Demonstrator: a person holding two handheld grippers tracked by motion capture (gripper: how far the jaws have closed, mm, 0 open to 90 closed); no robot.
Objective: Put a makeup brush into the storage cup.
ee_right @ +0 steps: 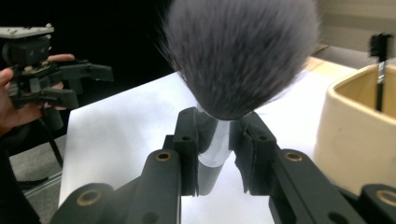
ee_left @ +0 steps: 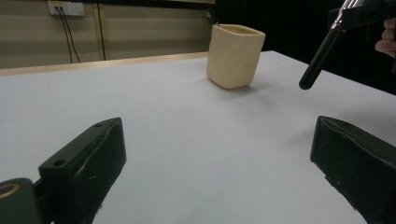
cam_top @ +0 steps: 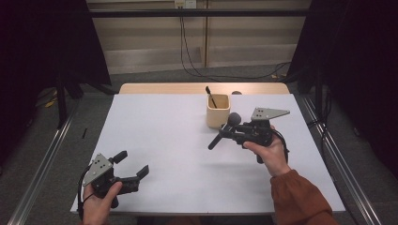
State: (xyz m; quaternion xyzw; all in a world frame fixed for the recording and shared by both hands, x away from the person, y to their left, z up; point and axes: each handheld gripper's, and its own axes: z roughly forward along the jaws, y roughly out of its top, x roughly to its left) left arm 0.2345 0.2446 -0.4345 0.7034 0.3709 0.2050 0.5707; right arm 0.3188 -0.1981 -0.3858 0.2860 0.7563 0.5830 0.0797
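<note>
Two grippers are over the white table (cam_top: pixel 164 140). Right gripper (cam_top: pixel 228 132) is clenched on a makeup brush (ee_right: pixel 219 154), held in the air just beside the beige cup (cam_top: pixel 218 112) (a thin black brush (cam_top: pixel 210 97) stands inside). Left gripper (cam_top: pixel 131 167) sits near the table's front-left corner, jaws released and wide apart, grasping nothing.

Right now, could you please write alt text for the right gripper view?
The right gripper is shut on a brush, its grey bristles up close. A cream cup stands at right with a thin black tool inside; the left gripper is far left.
</note>
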